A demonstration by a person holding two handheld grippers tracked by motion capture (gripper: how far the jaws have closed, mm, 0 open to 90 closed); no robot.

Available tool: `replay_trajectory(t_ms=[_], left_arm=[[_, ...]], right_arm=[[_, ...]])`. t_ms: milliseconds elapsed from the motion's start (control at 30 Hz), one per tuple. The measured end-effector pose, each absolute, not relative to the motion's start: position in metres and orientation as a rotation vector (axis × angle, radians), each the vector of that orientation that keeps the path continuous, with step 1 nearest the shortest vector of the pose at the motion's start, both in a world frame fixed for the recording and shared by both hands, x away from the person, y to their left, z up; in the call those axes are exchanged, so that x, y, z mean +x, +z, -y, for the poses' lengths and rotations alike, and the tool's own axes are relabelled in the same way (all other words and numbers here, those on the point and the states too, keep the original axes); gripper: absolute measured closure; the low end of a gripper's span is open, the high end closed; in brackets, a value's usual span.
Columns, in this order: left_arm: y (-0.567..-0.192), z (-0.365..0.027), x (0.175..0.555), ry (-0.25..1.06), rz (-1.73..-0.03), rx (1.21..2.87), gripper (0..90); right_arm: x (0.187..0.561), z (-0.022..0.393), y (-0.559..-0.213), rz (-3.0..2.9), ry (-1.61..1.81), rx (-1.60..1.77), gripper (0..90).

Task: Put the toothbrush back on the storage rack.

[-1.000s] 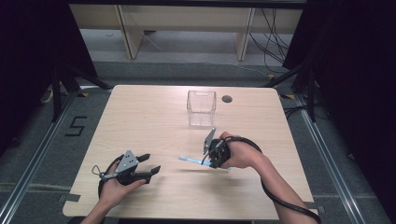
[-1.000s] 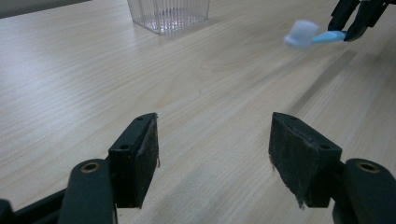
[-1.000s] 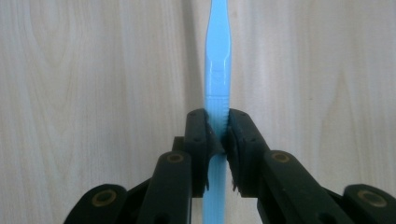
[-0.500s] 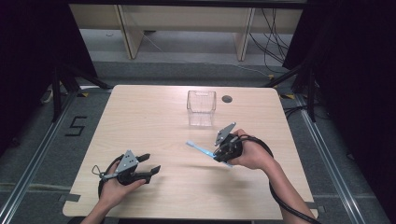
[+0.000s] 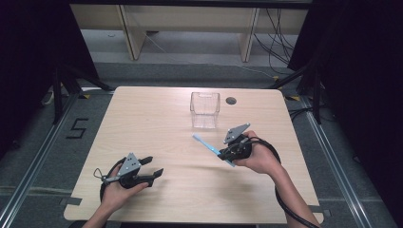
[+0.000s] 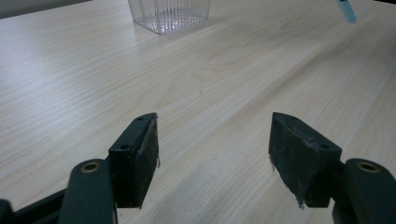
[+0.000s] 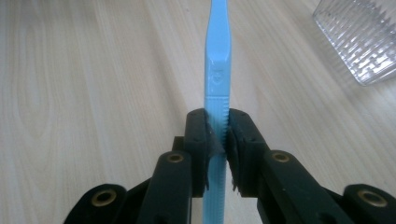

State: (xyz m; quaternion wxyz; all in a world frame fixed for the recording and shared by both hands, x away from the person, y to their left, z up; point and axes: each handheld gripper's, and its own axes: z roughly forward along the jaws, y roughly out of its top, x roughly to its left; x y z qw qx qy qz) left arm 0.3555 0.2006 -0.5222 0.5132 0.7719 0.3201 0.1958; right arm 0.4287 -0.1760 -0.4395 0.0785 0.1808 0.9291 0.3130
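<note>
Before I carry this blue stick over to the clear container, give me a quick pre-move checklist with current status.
1. Right hand-held gripper shut on the light blue flat plastic stick: ok.
2. Stick lifted off the pale wooden table: ok.
3. Clear ribbed square plastic container upright, opening up: ok.
4. Table between stick and container free of obstacles: ok.
5. Left hand-held gripper open, empty, away from the path: ok.
6. Container empty inside: cannot tell.
</note>
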Motion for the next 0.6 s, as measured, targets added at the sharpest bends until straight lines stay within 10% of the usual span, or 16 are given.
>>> replay_trajectory(t_ms=[600], left_arm=[[-0.522, -0.201, 0.355, 0.474, -0.771, 1.853, 32.9]], right_arm=[[0.430, 0.189, -0.435, -2.590, 1.121, 0.665, 79.1]])
